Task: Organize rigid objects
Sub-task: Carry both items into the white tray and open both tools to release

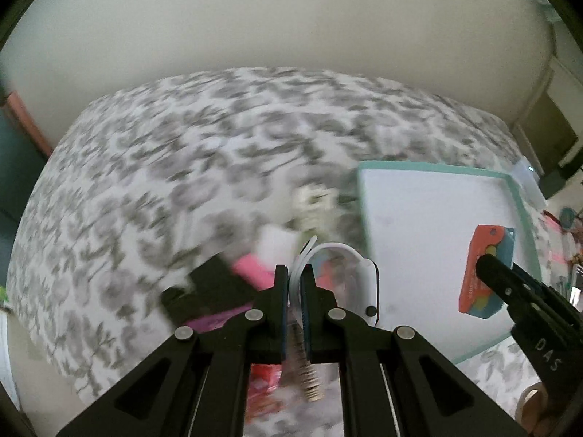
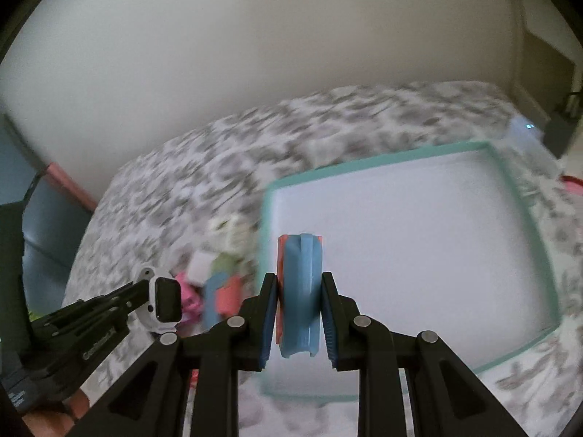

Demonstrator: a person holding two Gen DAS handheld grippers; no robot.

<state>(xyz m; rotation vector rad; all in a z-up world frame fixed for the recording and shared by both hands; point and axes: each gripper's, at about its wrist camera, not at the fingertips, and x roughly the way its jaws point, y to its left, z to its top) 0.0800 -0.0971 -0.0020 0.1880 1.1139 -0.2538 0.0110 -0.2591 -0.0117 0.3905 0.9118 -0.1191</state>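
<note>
My left gripper [image 1: 294, 273] is shut on the white strap of a smartwatch [image 1: 359, 284], held above a blurred pile of small objects [image 1: 251, 273] on the bed. The same watch [image 2: 164, 300] shows in the right wrist view at lower left, at the tip of the left gripper. My right gripper [image 2: 299, 284] is shut on an orange and blue case [image 2: 300, 291], held edge-on above the white tray with a teal rim [image 2: 546, 255]. In the left wrist view that case [image 1: 486, 273] hangs over the tray [image 1: 430, 171] with the right gripper's fingers [image 1: 510, 280] on it.
A bedspread with a grey leaf pattern [image 1: 182, 167] covers the bed, and a pale wall stands behind it. The pile [image 2: 218, 284] lies just left of the tray. A clear plastic box [image 2: 524, 134] sits at the tray's far right corner. Clutter lies at the right edge [image 1: 568, 225].
</note>
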